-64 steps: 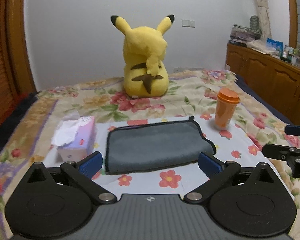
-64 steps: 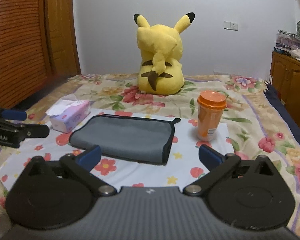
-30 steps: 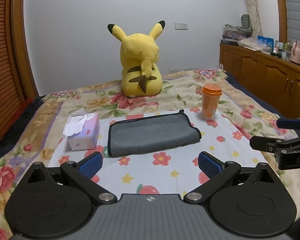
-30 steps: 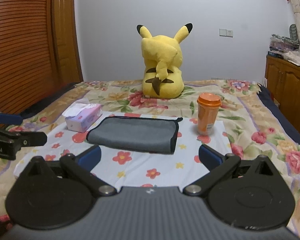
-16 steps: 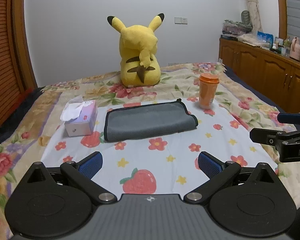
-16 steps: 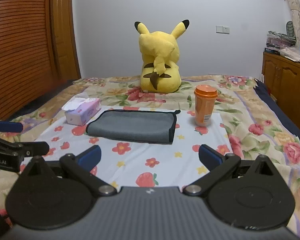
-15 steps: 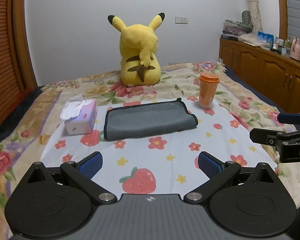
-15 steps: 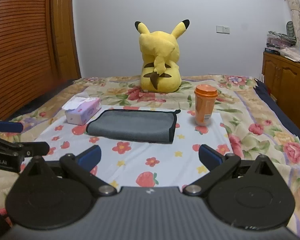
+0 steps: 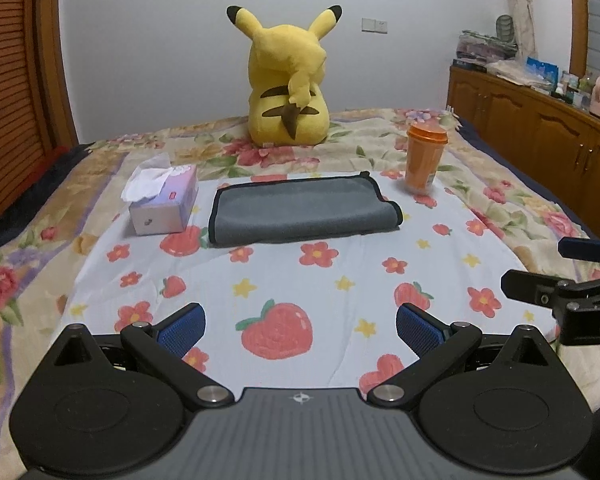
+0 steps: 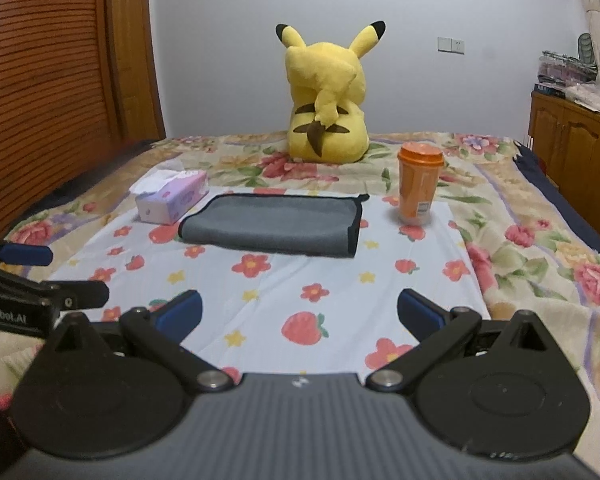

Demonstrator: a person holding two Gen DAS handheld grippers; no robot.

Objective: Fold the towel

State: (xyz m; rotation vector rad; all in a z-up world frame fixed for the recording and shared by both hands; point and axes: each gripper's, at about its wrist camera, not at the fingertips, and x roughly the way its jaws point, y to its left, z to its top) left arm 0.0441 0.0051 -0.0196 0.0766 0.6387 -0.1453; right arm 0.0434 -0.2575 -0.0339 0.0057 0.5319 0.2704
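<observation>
Towel (image 9: 304, 210) sits in the upper middle of your left wrist view, already folded into a flat grey rectangle with its black binding showing on the left and right ends. Since two seconds ago you have pulled both grippers back from it: it looked large and close then, and now a wide stretch of strawberry-print sheet (image 9: 276, 276) lies between it and your fingers. That reads to me as the fold being finished, or nearly so, and you retreating.

Going left to right across the frame: the tissue box (image 9: 164, 206) stands just beside the towel's left edge, apart by a narrow strip of sheet. The yellow plush (image 9: 288, 92) sits behind, well apart. The orange cup (image 9: 425, 158) stands near the towel's far right corner, so any sweep there risks tipping it.

Your left gripper (image 9: 300, 326) is spread wide and empty, low in the frame. Your right gripper (image 10: 300, 308) is likewise released, holding nothing. The near edge of the towel has clear room in front.
</observation>
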